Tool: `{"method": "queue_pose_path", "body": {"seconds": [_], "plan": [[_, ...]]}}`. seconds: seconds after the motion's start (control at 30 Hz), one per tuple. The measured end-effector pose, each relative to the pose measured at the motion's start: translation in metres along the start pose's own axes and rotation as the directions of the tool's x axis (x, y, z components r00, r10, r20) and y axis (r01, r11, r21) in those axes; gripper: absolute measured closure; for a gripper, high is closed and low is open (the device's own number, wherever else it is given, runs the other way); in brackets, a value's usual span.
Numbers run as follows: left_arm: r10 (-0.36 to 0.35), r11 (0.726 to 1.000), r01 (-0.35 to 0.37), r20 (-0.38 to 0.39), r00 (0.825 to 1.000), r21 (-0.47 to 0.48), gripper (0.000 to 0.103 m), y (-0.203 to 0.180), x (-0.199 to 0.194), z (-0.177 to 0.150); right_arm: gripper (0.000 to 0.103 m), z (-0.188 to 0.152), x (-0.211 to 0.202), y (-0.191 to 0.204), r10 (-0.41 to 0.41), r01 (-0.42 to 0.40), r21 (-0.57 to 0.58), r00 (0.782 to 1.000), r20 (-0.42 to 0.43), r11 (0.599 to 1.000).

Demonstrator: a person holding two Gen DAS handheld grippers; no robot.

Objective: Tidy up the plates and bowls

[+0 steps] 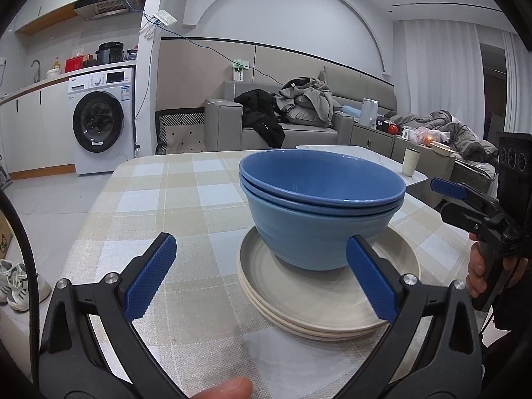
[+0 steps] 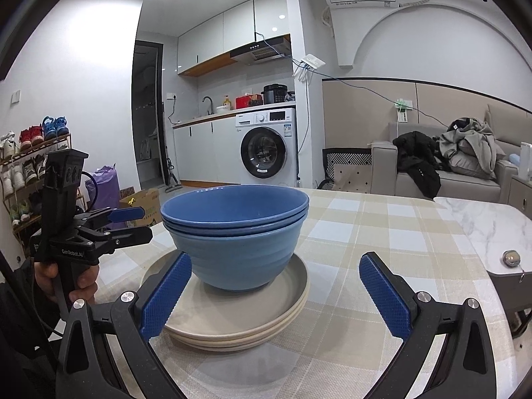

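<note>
While both tools are near the stack, nothing is gripped:

Left gripper point(image 1: 261, 277): the jaws stand wide open and hold nothing. The right pad point(image 1: 372, 281) shows in front of the bowl stack and over the plate rim; whether it touches I cannot tell. The left pad is over the bare cloth.

Right gripper point(image 2: 276, 292): the jaws are also wide open and empty. The left pad point(image 2: 166, 294) lies in front of the plates, just beside the bowls; contact cannot be judged. The right pad is over the cloth, well apart from the stack.

Bowls point(image 1: 321, 209): blue bowls nested one inside another, upright, resting in the middle of the top plate.

Plates point(image 1: 327, 302): cream plates stacked flat on the table, under the bowls.

Table point(image 1: 186, 199): covered with a checked beige and pale blue cloth; the stack stands on it between the two grippers.

Hands: a hand point(image 2: 63, 282) holds the left gripper's handle; another hand point(image 1: 478, 274) holds the right one.
</note>
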State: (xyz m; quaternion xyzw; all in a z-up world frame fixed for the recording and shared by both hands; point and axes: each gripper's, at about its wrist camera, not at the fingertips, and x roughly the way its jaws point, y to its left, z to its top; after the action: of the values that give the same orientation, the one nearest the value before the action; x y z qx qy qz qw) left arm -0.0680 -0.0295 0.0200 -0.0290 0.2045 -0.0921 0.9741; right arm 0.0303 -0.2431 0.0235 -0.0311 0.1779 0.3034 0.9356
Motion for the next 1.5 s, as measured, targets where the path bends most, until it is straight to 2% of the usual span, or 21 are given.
{"method": "queue_pose_path", "body": {"seconds": [1.5], "plan": [[0.007,1.0,-0.008,-0.007,1.0,-0.015,0.001,0.0033,0.0043,0.0002,0.0,-0.0014,-0.0006,0.002,0.0,0.0,-0.01,1.0,-0.002,1.0]]}}
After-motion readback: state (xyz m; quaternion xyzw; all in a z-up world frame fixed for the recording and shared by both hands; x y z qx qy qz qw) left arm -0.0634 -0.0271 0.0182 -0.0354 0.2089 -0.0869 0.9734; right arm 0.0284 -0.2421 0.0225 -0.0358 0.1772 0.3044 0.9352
